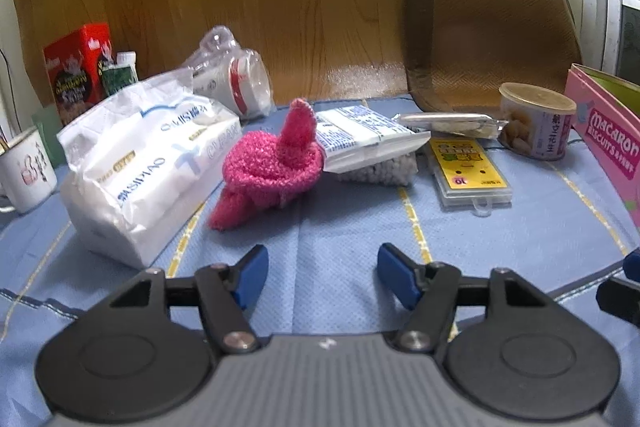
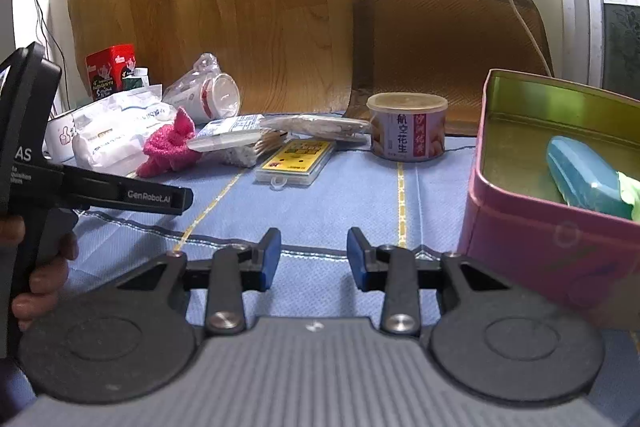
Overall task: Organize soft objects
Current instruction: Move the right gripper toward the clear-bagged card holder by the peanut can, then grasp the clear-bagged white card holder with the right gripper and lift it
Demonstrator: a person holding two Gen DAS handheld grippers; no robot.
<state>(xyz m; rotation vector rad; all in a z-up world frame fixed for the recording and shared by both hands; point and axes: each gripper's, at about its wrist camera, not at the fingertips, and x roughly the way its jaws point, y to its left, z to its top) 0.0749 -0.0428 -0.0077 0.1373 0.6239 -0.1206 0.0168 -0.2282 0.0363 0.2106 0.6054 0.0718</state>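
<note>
The left gripper (image 1: 320, 273) hovers low over the blue cloth (image 1: 340, 227) with its blue pads spread wide and nothing between them. Straight ahead of it, a little to the left, lies the pink knitted sock (image 1: 272, 167), bunched into a heap with one end sticking up. It is hemmed in: the white tissue pack (image 1: 148, 155) lies just left of it, and a white sachet (image 1: 360, 137) leans against its right side, propped on a small bag of pale pellets (image 1: 380, 169). The near side of the sock faces bare cloth.

Farther right lie a clear flat case with a yellow card (image 1: 468, 171), a silver foil packet (image 1: 452, 121) and a lidded tin of peanuts (image 1: 536, 119). Behind the tissue pack are a sleeve of paper cups in plastic wrap (image 1: 236, 79), a red box (image 1: 78, 67) and, at the far left edge, a white enamel mug (image 1: 26, 171). A brown woven mat (image 1: 488, 27) leans against the wall at the far right.

The right gripper (image 2: 313, 259) also stands parted and empty, low over the near edge of the cloth. Just to its right is the pink biscuit tin (image 2: 552, 239) (its lid is off, the inside gold-green), holding a blue soft item (image 2: 584, 179) with something green beside it at the right edge. From this view the left gripper's black body crosses the left side, held by the person's left hand (image 2: 44, 279), and the sock sits beyond it, well apart from the tin.
</note>
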